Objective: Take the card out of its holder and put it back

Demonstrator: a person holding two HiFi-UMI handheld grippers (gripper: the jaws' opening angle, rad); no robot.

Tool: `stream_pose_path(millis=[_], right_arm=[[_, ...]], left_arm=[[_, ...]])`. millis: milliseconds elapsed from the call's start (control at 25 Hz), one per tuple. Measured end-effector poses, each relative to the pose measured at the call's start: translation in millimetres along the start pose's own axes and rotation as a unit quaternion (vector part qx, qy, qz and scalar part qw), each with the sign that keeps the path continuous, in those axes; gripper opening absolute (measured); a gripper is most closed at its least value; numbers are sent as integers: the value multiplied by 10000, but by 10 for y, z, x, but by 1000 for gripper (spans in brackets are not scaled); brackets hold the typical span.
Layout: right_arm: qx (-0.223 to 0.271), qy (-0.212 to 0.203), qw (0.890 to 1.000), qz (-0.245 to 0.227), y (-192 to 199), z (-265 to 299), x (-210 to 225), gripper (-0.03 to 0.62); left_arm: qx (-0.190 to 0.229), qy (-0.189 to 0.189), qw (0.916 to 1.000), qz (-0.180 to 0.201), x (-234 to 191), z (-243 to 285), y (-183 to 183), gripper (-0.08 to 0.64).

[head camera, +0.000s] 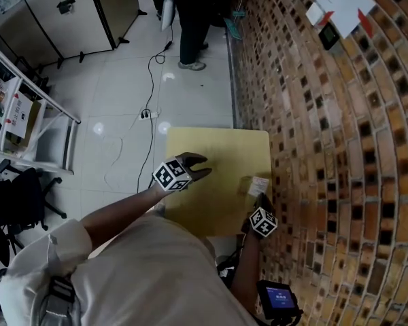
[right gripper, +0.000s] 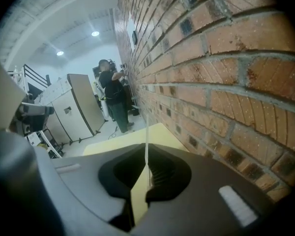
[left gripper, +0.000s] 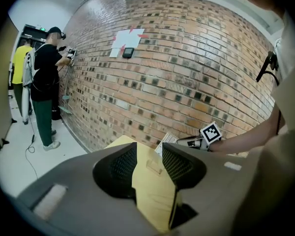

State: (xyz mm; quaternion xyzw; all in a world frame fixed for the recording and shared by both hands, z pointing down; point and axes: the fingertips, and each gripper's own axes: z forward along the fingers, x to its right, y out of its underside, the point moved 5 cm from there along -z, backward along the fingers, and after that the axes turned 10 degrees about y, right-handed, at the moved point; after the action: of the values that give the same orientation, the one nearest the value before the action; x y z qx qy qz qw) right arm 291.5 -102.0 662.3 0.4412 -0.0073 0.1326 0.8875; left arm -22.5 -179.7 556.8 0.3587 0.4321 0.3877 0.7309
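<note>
Right hand-held gripper (right gripper: 147, 155): jaws pressed together, pinching the thin white card (right gripper: 146, 132) by its lower edge. In the right gripper view the card shows edge-on, standing straight up from between the pads. The red-brown brick wall (right gripper: 226, 82) runs close along that gripper's right.

Left hand-held gripper (head camera: 200, 166): jaws spread, nothing between the pads. It sits over the middle of the pale yellow square tabletop (head camera: 217, 145), pointing toward the wall side.

Card location: at the wall edge of the tabletop, in the right hand-held gripper and out of its holder. The small clear plastic card holder (left gripper: 154, 165) lies flat on the tabletop, apart from the card. From the left gripper view it lines up with the gap between the spread jaws but is further out, not touched. In that view the card sits beyond it, near the wall. I can't tell from any view how far above the surface the card is.

The left hand-held gripper is well apart from the card, and the holder sits between the two hand-held grippers.

Background:
- A person in dark clothes (left gripper: 45, 87) stands at the wall further down the room.
- White paper sheets taped with red corners (head camera: 340, 2) hang on the bricks, with a small black device (head camera: 328, 37) just below.
- A black cable (head camera: 149, 114) trails over the white tiled floor (head camera: 115, 94).
- A beige cabinet (head camera: 61, 15) stands at the far side.
</note>
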Motion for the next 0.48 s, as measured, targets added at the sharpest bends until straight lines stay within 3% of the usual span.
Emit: stream_pose_path(millis=[480], right_arm=[[963, -7, 9952, 148, -640, -687, -84, 14]], left_arm=[[157, 23, 9998, 81, -263, -109, -127, 181]])
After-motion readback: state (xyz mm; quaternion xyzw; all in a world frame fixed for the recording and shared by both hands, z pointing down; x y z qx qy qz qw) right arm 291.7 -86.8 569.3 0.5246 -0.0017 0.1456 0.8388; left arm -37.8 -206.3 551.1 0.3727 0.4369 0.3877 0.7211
